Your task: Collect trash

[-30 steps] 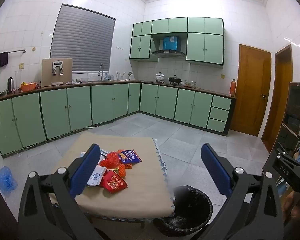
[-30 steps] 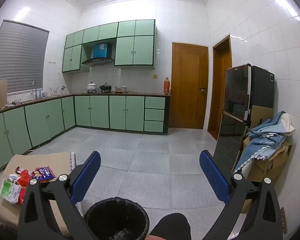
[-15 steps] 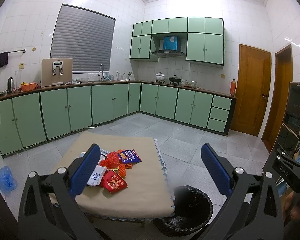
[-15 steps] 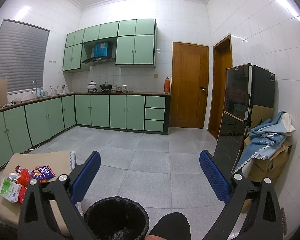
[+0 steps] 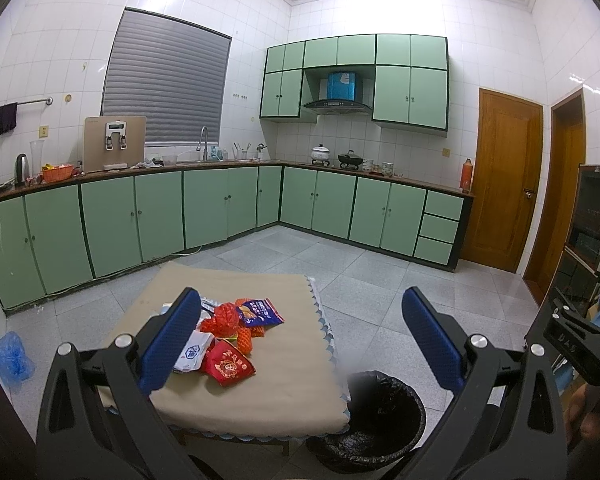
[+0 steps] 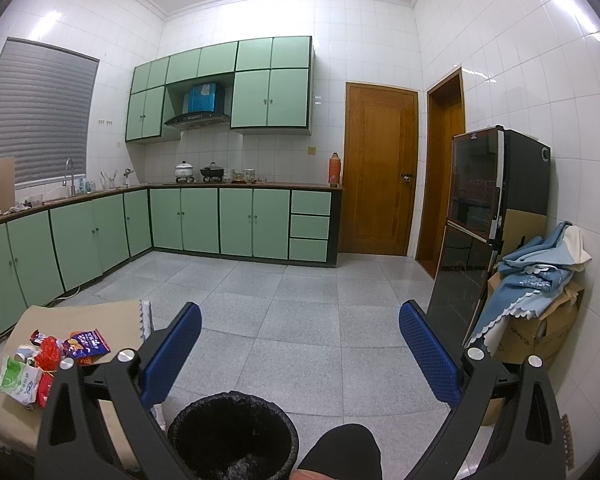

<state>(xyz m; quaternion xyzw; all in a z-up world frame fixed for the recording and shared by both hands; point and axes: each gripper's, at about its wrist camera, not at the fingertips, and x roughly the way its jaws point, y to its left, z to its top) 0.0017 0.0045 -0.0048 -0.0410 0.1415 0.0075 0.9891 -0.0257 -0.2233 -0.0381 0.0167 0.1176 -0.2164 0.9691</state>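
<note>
A pile of snack wrappers [image 5: 228, 336] lies on a low table [image 5: 260, 396] with a beige cloth: red packets, a blue packet [image 5: 260, 312] and a white pouch [image 5: 192, 354]. The pile also shows in the right wrist view [image 6: 52, 354] at the lower left. A black-lined trash bin [image 5: 374, 424] stands on the floor at the table's right corner; it shows in the right wrist view [image 6: 232, 436] too. My left gripper [image 5: 300, 340] is open and empty, held above the table's front. My right gripper [image 6: 300, 352] is open and empty above the bin.
Green cabinets [image 5: 160, 216] line the left and back walls. A black fridge [image 6: 488, 216] and a cardboard box with blue cloth [image 6: 536, 300] stand at the right. A blue plastic bag [image 5: 12, 356] lies on the floor at the left. The floor is grey tile [image 6: 300, 300].
</note>
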